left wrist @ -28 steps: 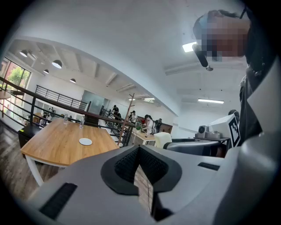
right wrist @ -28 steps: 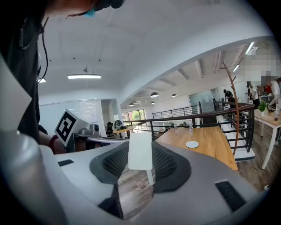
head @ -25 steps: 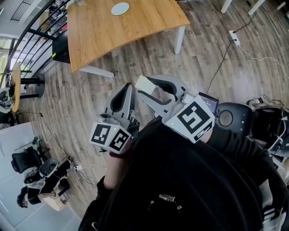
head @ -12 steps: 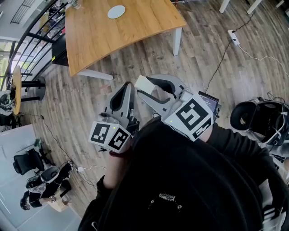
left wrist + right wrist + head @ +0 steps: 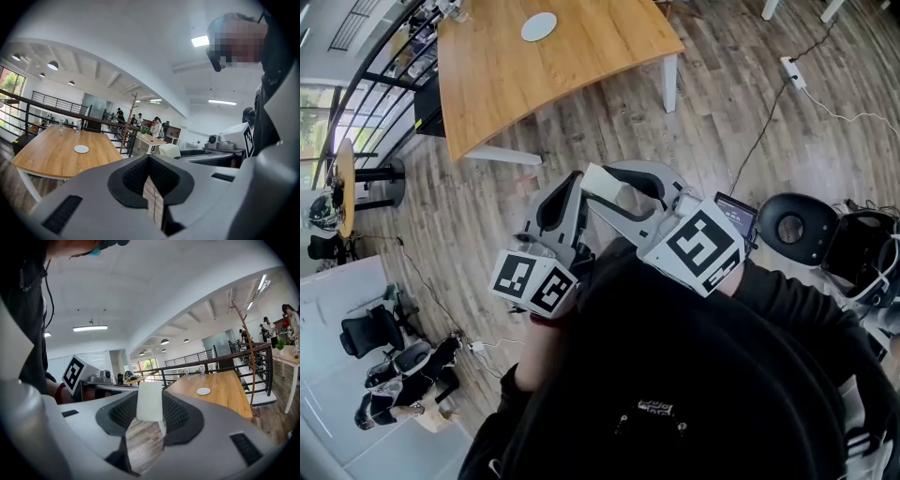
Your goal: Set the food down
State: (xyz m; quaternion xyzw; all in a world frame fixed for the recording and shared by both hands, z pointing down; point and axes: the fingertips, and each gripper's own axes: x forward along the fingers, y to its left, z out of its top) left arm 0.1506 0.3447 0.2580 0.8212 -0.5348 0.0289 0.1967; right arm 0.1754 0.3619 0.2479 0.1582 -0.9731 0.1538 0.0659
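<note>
The bench (image 5: 581, 66) is well ahead of you, at the upper left of the head view, and a small white plate (image 5: 539, 26) sits near its far end. The food is not over the bench yet, so this looks like the carry. Walk it in level and unhurried.

Your left claw (image 5: 149, 161) is closed on itself with nothing between its pads. Keep it low and to its own side so it doesn't knock the load.

Your right claw (image 5: 152, 411) is clamped on the food (image 5: 150, 399). The food is gripped near the tips and stands up above the pads, out over the floor (image 5: 487, 206) and just beside the left claw.

Don't squeeze harder, because the piece looks soft enough to dent. Don't loosen either, since there is only floor below. The plate seems the likeliest place to put it. Bring the piece over the plate, lower it until its bottom edge rests, and only then let the claw part. Then draw straight back so the pads don't drag it over.

- **Food:** a pale, off-white slab with flat faces, softly rounded corners and a matte surface. What kind of food it is I can't tell.
- **Pads:** dark and ribbed, set in smooth grey plastic shells.
- **Bench:** warm, smooth wood with a curved edge, on white legs.
- **Plate:** a thin, plain round disc.
- **Floor:** grey-brown wood planks.
</note>
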